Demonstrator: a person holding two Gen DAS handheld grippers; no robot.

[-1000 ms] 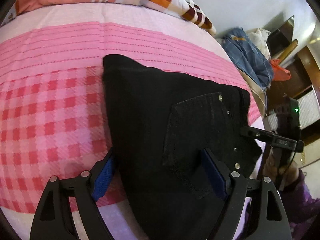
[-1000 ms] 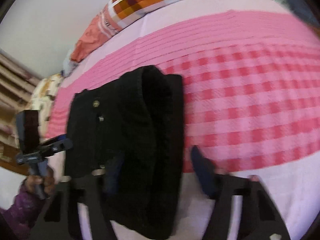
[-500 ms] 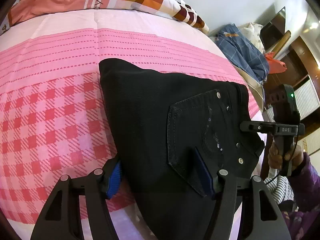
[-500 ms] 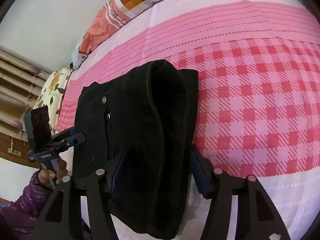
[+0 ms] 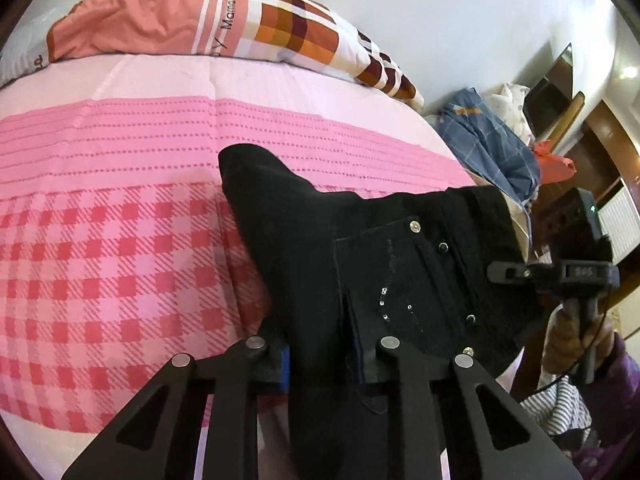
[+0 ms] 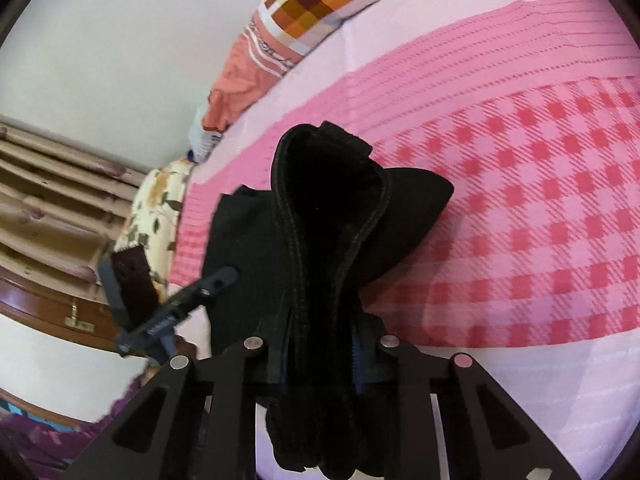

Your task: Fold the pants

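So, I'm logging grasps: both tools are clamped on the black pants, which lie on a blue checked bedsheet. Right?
Not quite: the bedsheet is pink checked, not blue, as the left wrist view shows. The rest holds: the left tool and right tool are both clamped on the black pants.

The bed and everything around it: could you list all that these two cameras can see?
pants: one, black, on the bed, pinched at both near edges
bedsheet: one, pink checked and striped, covering the bed
quilt: one, orange, salmon and white, at the bed's far edge
floral pillow: one, cream, at the bed's side
clothes pile: blue checked, white and red, beside the bed
wooden furniture: brown, by the wall
left hand-held gripper: black, blue pads, shut on the pants
right hand-held gripper: black, shut on the pants' bunched fold
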